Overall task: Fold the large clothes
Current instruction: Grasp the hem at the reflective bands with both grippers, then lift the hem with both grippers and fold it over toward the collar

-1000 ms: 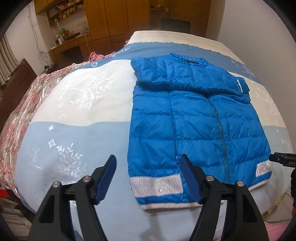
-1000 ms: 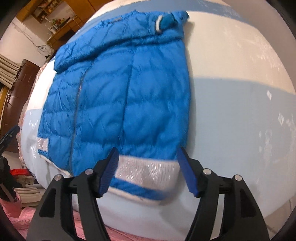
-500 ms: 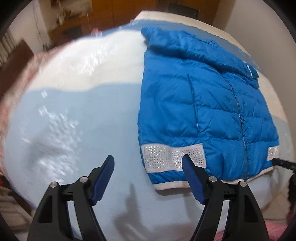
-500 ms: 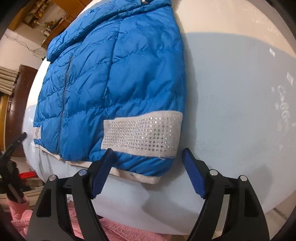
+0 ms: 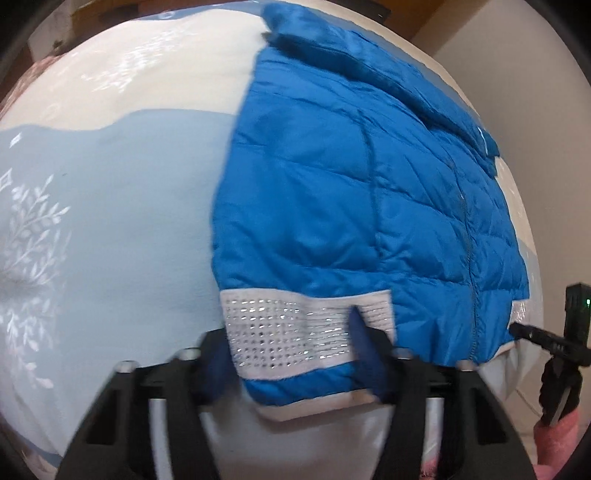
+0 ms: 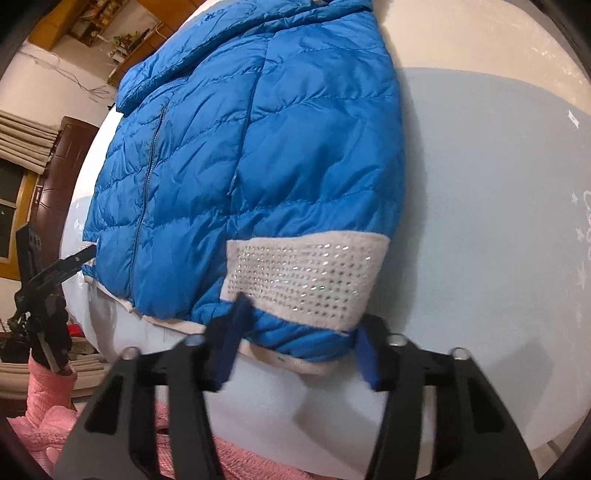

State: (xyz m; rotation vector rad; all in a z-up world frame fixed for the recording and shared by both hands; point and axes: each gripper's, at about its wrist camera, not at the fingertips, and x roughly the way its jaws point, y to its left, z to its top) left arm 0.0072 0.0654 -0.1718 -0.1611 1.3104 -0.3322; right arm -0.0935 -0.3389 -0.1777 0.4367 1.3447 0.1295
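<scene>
I can read no text, label, brand or number in either wrist view. The jacket (image 5: 351, 192) shows only a studded white band at its hem, no lettering. At about 10 o'clock in the right view the shelf (image 6: 99, 22) may carry printed things, but it is too small and blurred to tell. The bedcover (image 5: 110, 192) bears leaf and star patterns, not signs.

Soft, even indoor light, perhaps from overhead, casts faint shadows on the bedspread (image 6: 498, 184). Both fisheye views bow strongly and darken at the rims. Motion blur smears the left gripper (image 5: 291, 354) and nearby fabric.
</scene>
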